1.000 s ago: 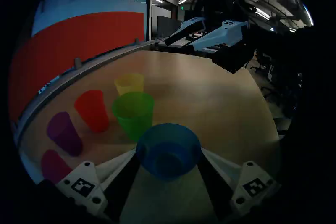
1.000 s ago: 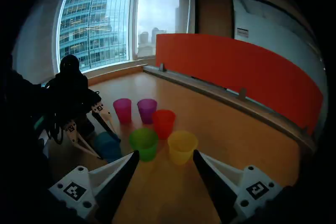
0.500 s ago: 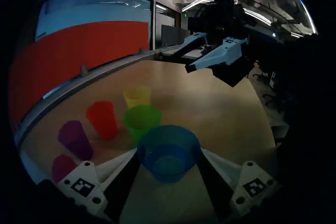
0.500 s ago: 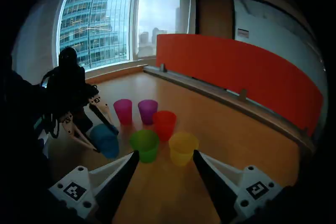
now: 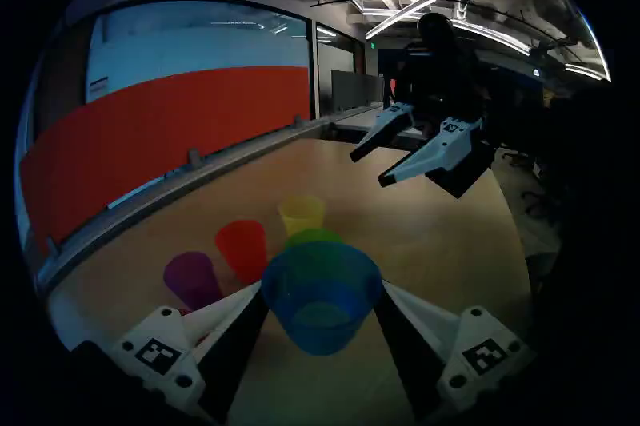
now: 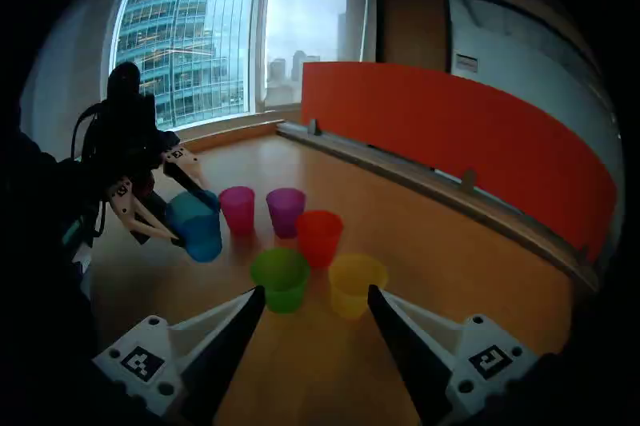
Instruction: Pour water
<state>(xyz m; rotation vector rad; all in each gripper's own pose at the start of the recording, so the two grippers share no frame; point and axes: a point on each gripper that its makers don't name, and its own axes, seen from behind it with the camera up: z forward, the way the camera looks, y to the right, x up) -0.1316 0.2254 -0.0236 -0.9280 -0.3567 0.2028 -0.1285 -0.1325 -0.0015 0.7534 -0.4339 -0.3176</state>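
My left gripper (image 5: 320, 310) is shut on a blue cup (image 5: 322, 294), held upright in the air above the wooden table (image 5: 416, 226). The right gripper view shows that blue cup (image 6: 194, 224) raised beside the magenta cup (image 6: 238, 209). On the table stand a purple cup (image 6: 286, 210), a red cup (image 6: 318, 236), a green cup (image 6: 280, 278) and a yellow cup (image 6: 356, 284). My right gripper (image 6: 316, 302) is open, just short of the green and yellow cups. I cannot tell what is inside the blue cup.
An orange partition (image 6: 456, 130) on a grey rail runs along the table's far side. Large windows (image 6: 192, 42) stand behind the left gripper. A person's dark shape (image 6: 48, 210) holds the left gripper. An office chair (image 5: 532, 202) stands past the table edge.
My left gripper has lifted the blue cup off the table and up beside the magenta cup. The right gripper has barely moved.
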